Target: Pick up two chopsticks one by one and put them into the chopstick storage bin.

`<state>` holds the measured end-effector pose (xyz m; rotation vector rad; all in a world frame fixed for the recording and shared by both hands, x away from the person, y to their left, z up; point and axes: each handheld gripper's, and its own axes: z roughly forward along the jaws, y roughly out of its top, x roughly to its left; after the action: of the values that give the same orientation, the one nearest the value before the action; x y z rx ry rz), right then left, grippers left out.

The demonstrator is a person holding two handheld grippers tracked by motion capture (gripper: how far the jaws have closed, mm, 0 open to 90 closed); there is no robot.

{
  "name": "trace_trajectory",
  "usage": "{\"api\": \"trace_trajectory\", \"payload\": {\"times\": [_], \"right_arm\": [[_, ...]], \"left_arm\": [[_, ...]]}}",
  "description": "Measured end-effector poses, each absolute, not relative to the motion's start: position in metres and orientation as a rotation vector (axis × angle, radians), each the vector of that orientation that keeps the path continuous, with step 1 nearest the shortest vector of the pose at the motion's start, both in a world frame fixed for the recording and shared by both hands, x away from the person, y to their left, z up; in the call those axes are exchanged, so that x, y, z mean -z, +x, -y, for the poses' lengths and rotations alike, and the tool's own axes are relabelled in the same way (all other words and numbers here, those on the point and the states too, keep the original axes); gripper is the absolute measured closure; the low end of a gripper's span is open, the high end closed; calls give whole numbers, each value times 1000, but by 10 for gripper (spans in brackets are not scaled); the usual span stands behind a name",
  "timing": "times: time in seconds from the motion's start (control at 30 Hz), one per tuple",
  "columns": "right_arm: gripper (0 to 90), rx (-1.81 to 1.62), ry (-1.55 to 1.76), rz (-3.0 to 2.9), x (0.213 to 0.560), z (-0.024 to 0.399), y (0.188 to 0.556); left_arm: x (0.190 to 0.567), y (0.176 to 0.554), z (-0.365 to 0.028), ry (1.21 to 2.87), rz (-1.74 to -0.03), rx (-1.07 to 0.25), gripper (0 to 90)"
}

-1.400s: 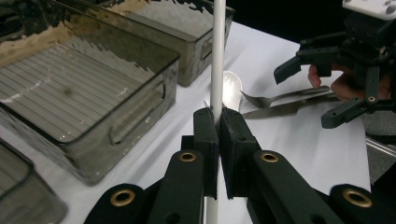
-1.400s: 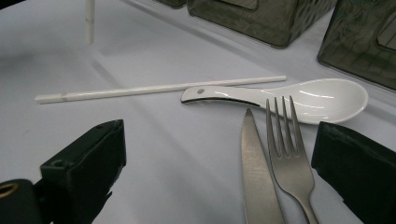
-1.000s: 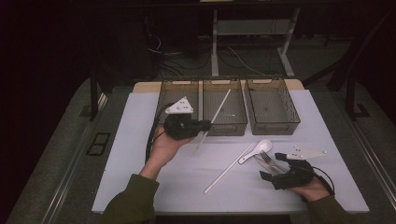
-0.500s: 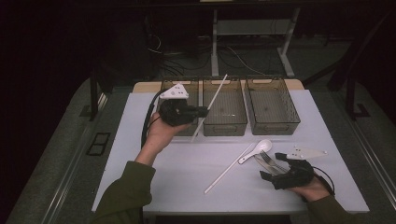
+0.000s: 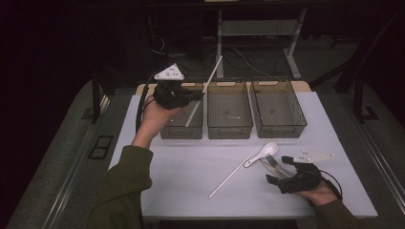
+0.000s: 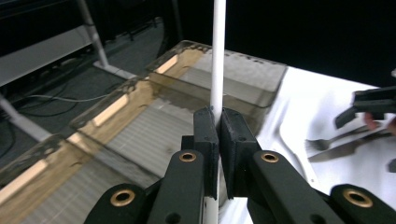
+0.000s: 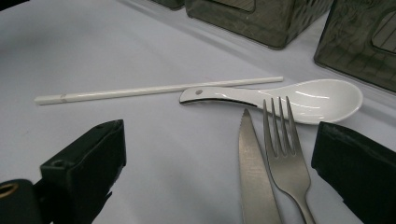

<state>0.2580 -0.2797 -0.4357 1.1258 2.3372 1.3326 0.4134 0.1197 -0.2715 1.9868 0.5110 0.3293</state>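
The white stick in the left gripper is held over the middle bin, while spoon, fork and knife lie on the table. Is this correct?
Not quite. In the high view the left gripper holds the white stick over the left bin, not the middle bin. The spoon, fork and knife do lie on the table.

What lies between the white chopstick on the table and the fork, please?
The white spoon lies between the chopstick and the fork, its handle beside the chopstick, as the right gripper view shows.
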Motion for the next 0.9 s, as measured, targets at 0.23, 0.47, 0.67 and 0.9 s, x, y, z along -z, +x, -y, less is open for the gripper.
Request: {"api": "trace_trajectory", "payload": {"times": [0.23, 0.47, 0.67, 0.9], "right_arm": [[30, -1334, 1122, -2337, 436, 280, 258], [30, -1337, 1122, -2336, 435, 281, 258], [30, -1339, 1127, -2332, 435, 282, 258], [31, -1341, 1130, -2332, 435, 282, 258]], "left_arm": [[280, 433, -134, 2005, -575, -374, 848], [295, 452, -150, 2021, -666, -390, 848], [309, 465, -161, 2071, -737, -398, 848], [326, 473, -172, 2107, -837, -387, 848]]}}
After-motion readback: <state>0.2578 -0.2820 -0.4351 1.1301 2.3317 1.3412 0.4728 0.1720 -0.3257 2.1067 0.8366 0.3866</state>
